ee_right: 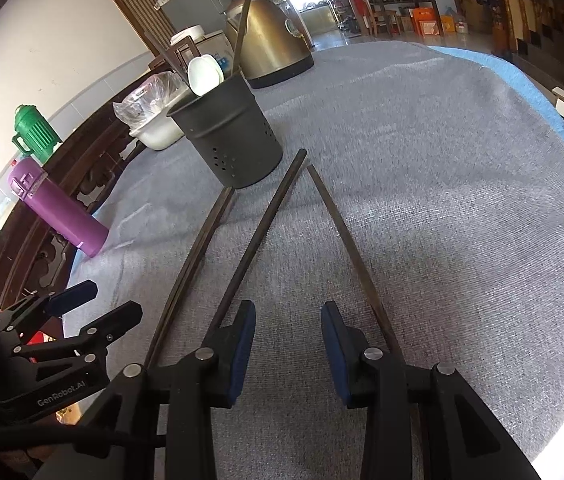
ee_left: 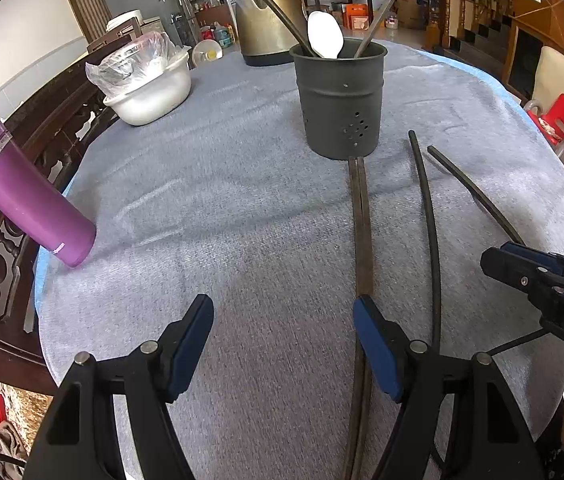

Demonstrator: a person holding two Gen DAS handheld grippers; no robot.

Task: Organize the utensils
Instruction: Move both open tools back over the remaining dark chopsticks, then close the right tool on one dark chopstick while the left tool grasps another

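Note:
A dark grey utensil holder stands upright on the grey cloth with a white spoon and some sticks in it. A pair of brown chopsticks lies from its base toward me. Two black chopsticks lie to the right of the pair. My left gripper hovers open over bare cloth, its right finger above the brown pair. My right gripper is open with only cloth between its pads; one black chopstick passes outside its left finger and the other outside its right.
A brass-coloured kettle stands behind the holder. A white bowl with a plastic bag sits at the back left, and a purple bottle stands at the left table edge. A carved wooden chair back borders the table's left side.

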